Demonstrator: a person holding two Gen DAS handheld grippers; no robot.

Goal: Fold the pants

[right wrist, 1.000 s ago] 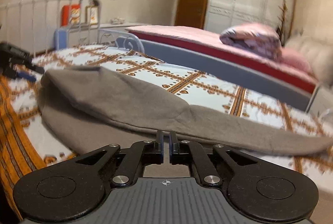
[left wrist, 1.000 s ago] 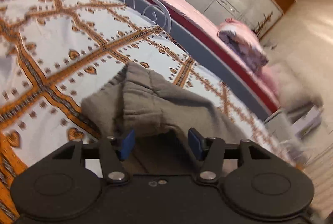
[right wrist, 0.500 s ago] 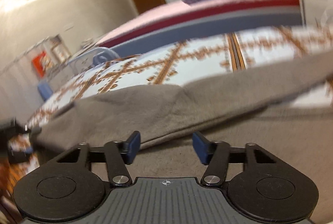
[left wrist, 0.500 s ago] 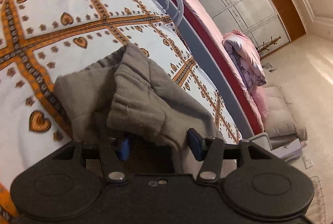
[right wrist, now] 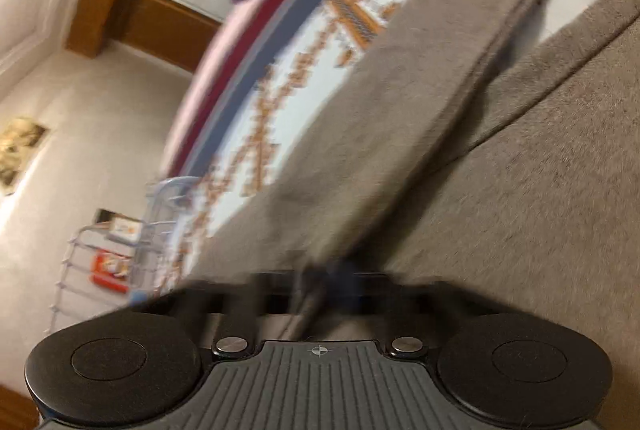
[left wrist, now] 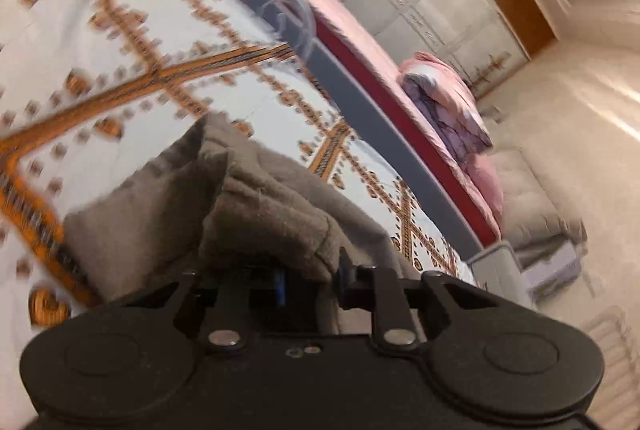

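Grey fleece pants (left wrist: 260, 198) lie on a white bedspread with orange bands (left wrist: 120, 30). In the left wrist view a thick bunched fold of them sits between the blue pads of my left gripper (left wrist: 312, 278), whose jaws are closing onto it. The right wrist view is tilted hard and blurred. There the pants (right wrist: 500, 190) fill the right side, one layer folded over another with a seam edge between them. My right gripper (right wrist: 328, 274) is shut on a thin cloth edge at its tips. The bedspread (right wrist: 280, 102) shows beyond.
A second bed with a pink sheet (left wrist: 320, 2) runs alongside, with a folded pink and purple quilt (left wrist: 448, 98) on it. A white wardrobe (left wrist: 432, 6) stands behind, and cushions (left wrist: 528, 198) lie on the floor. A white metal bed frame (right wrist: 80, 262) and a red box (right wrist: 110, 272) stand by the wall.
The left jaws have narrowed onto the pants fold. The right gripper opened, rolled far over, dropped toward the cloth and closed on the pants edge.
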